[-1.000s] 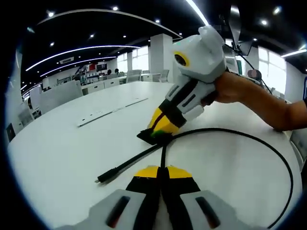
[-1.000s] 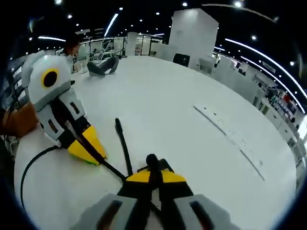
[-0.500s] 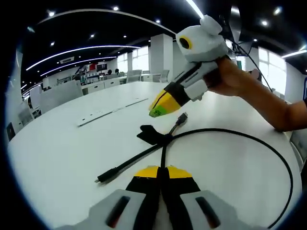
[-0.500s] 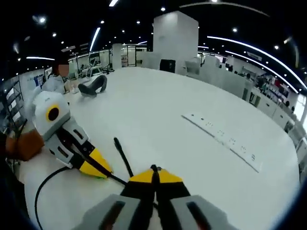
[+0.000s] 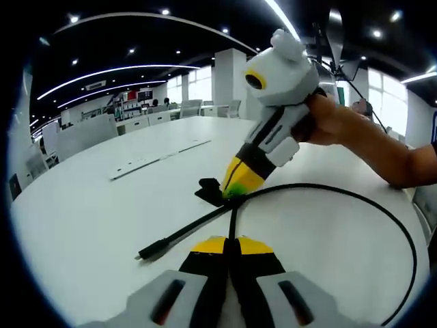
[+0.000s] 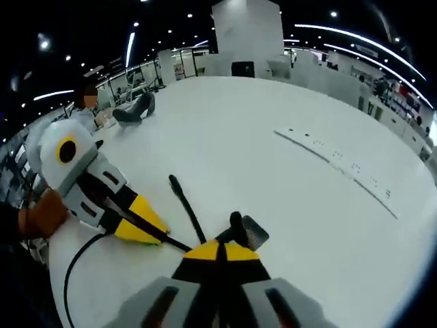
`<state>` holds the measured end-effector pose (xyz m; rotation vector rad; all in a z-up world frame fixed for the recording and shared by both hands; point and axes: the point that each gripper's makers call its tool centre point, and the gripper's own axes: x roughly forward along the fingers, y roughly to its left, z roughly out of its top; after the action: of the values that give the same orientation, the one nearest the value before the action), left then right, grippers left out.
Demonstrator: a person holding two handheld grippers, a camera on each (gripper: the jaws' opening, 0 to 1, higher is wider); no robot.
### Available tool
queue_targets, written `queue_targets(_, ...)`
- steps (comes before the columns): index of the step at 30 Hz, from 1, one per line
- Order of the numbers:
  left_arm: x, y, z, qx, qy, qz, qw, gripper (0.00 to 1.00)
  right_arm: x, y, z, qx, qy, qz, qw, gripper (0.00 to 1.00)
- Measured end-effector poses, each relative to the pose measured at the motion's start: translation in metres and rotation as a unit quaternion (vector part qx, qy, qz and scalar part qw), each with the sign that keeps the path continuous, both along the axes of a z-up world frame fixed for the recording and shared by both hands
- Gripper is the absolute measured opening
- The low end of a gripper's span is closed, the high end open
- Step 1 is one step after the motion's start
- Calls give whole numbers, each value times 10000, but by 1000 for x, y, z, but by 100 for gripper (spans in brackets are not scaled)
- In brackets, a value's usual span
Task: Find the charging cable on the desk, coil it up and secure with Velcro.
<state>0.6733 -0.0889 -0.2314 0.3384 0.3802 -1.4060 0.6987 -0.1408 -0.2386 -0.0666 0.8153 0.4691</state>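
The charging cable (image 5: 321,191) is laid on the white desk (image 5: 89,205) in one wide loop, its two runs crossing just ahead of the left gripper (image 5: 229,240), where the black Velcro strap (image 5: 208,191) is attached; one plug end (image 5: 147,253) is stretched out to the side. In the right gripper view the strap's free flap (image 6: 247,232) is seen standing up just beyond the right gripper (image 6: 217,247). The left gripper's jaws are seen closed together, with the cable apparently pinched at the crossing. The right gripper (image 5: 235,186) is tipped nose-down onto the strap with its jaws drawn together; whether the strap is actually gripped cannot be told. For the step to go well, the crossing should be kept pinned while the flap is taken near its tip, so that it can be wrapped snugly round both runs without the loop being dragged open.
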Motion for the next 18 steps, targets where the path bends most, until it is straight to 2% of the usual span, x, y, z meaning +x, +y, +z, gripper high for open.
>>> queue_targets(6, 2, -1, 0, -7, 19, 10, 10000, 5, 1, -4, -2, -96, -69, 4, 9999, 1)
queue_targets(13, 1, -1, 0, -1, 8, 14, 10000, 5, 7, -9, -1, -128, -347, -34, 9993, 1)
queue_targets(16, -1, -1, -1, 3, 4, 14, 10000, 5, 9, -12, -1, -134, -376, -52, 9992, 1)
queue_targets(18, 0, -2, -1, 3, 7, 18, 10000, 5, 13, -16, -2, -155, -517, -120, 9985, 1)
